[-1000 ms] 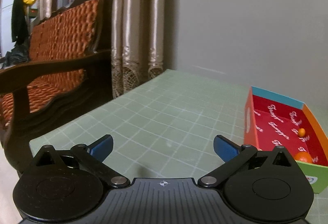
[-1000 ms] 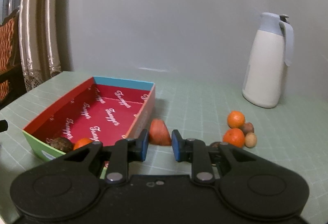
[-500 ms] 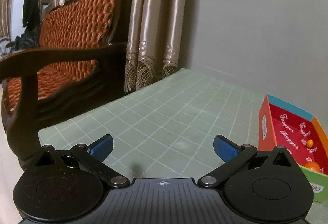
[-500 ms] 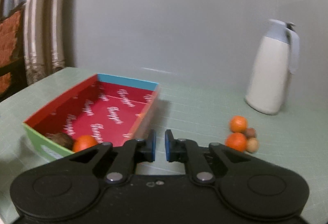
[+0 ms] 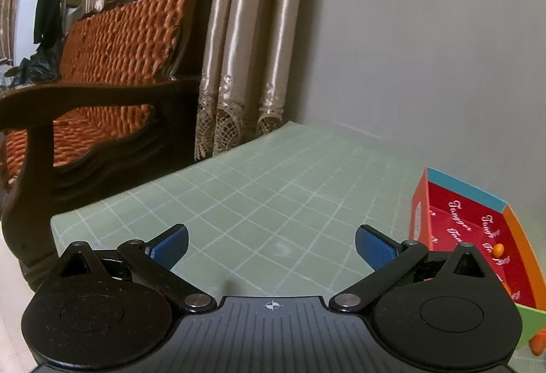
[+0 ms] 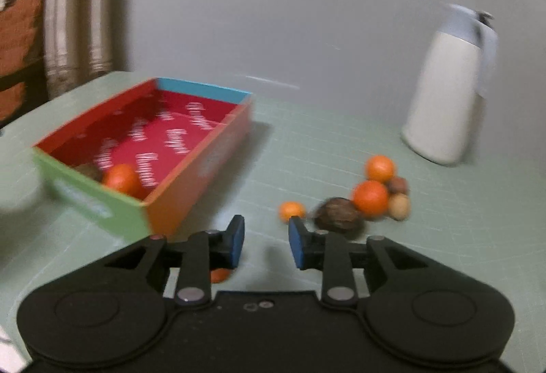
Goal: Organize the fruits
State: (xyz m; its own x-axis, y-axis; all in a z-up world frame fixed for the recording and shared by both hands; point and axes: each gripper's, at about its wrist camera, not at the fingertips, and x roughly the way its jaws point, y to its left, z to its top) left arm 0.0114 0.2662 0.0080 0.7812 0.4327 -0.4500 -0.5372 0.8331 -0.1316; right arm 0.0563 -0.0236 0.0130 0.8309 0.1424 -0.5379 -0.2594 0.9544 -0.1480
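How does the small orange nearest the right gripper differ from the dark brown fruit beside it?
The small orange is bright orange; the brown fruit is dark and dull. The small orange looks smaller than the brown fruit. The small orange sits alone; the brown fruit adjoins the fruit pile. Both lie on the green mat, outside the box.

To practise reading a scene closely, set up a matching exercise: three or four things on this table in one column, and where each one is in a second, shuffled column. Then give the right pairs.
Things
1. white jug
2. orange in the box
3. dark brown fruit
4. right gripper

Places
A. inside the red box, at its near green end
B. standing at the far right, by the wall
C. over bare mat, nothing between its parted pads
D. on the mat, at the near edge of the loose fruit pile

Pairs: 1-B, 2-A, 3-D, 4-C
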